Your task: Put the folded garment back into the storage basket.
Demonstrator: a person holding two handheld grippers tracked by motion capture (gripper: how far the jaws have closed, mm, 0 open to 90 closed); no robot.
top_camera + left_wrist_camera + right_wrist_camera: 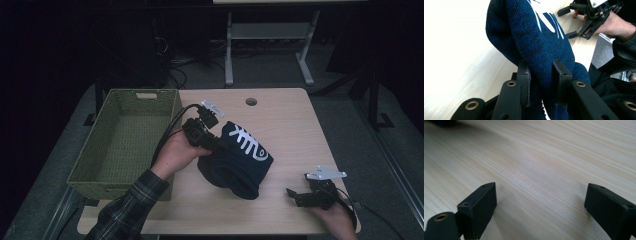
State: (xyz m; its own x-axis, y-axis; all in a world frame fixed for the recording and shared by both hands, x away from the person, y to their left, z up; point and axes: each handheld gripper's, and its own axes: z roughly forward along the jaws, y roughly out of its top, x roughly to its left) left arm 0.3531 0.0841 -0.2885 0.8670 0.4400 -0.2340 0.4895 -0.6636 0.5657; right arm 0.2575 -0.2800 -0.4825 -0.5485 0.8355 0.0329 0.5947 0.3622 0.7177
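Observation:
A dark blue knit hat with a white fish-bone pattern hangs just above the middle of the wooden table. My left gripper is shut on a fold of the hat; in the left gripper view its fingers pinch the knit from both sides. My right gripper rests low at the table's front right, open, with bare wood between its wide-set fingers. Farther off in the left gripper view, the right gripper stands open in a hand.
A green woven basket stands at the table's left edge, beside my left hand. A round cable hole sits near the table's far edge. White table legs and cables lie on the floor beyond.

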